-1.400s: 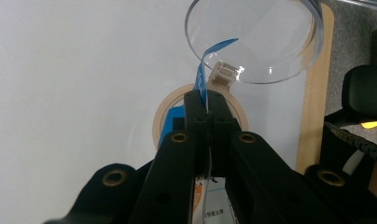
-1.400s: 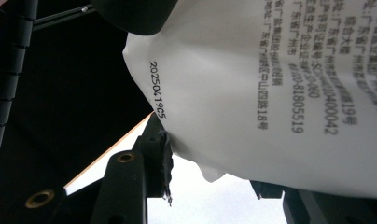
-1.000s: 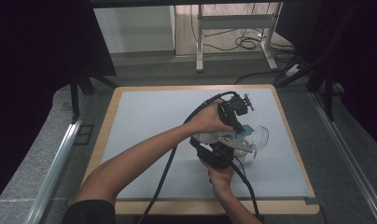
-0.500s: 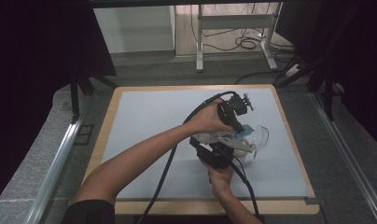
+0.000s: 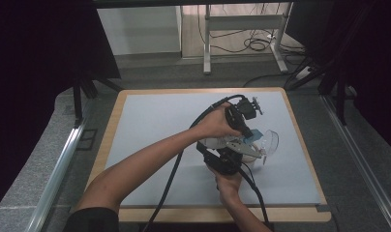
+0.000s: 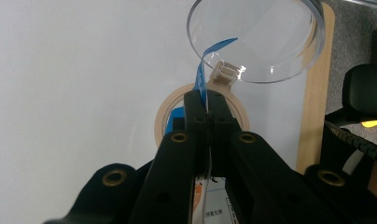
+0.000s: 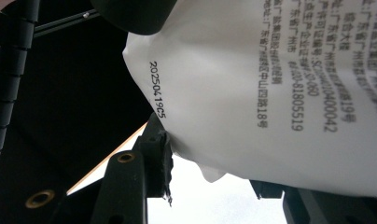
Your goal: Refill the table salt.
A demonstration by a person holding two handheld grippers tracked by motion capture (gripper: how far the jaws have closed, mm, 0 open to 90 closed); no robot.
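While both hands meet right of the counter's middle: each holds a tool over a small cluster of things.
Counter (image 5: 150, 125): pale sheet on a wooden board, seen whole from the high view.
Left tool (image 6: 207, 100): jaws closed flat on the thin top edge of a packet, blue strip (image 6: 201, 77) rising between the tips; from above it sits at (image 5: 246, 126) under the left hand (image 5: 218, 123).
Right tool (image 7: 210, 154): jaws partway apart with the white bag (image 7: 280, 84) between them; the left jaw's pad touches the bag's edge, the other jaw is mostly hidden under it, so I cannot tell whether the bag is clamped. From above it is the black body at (image 5: 227, 162), held by the right hand (image 5: 228, 183).
White bag, place: held up off the counter between the two tools, just above the tape roll.
Left tool view adds: a clear round dish (image 6: 256, 37) tilted just beyond the tips, and a tan tape roll (image 6: 164, 116) lying flat on the counter under the jaws.
Right tool view adds: printed black text and a date code on the bag.
High view adds: the clear dish (image 5: 270, 141) at the right of the cluster, cables trailing back toward the person.
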